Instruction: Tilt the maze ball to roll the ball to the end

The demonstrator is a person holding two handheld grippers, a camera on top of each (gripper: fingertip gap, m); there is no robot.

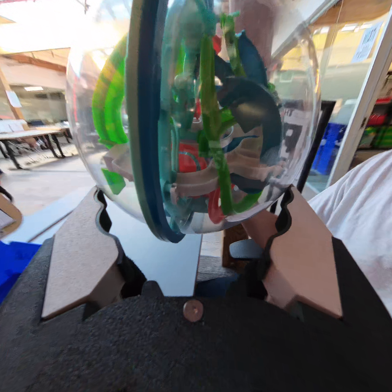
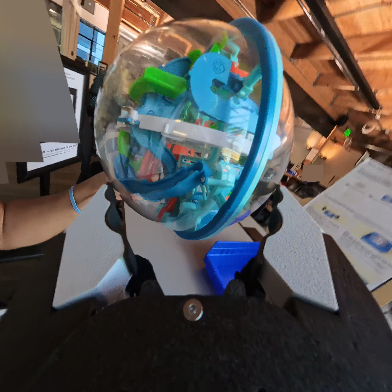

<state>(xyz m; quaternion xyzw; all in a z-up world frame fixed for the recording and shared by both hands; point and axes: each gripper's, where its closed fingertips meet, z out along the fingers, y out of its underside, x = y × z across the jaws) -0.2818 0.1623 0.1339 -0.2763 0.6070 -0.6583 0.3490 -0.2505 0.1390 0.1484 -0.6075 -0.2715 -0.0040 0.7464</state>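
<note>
Maze ball, a clear sphere full of green, blue, grey and red tracks with a blue band around its middle, sits wedged between the tips of both pairs of fingers, lifted clear of the tabletop.

In the left wrist view the left gripper has its fingers spread wide around the sphere's lower part: the left fingertip meets the shell at its lower left, the right one at its lower right, both pads against the plastic. The blue band runs nearly upright between the fingers, left of centre, and dips lowest between them.

In the right wrist view the right gripper grasps the same sphere likewise, its fingertips bearing on the lower sides of the shell. There the band slants from upper right to bottom centre, closer to the right finger. A blue block lies on the tabletop below, just inside the right finger. A person's forearm with a blue wristband reaches in beside the left finger.
</note>
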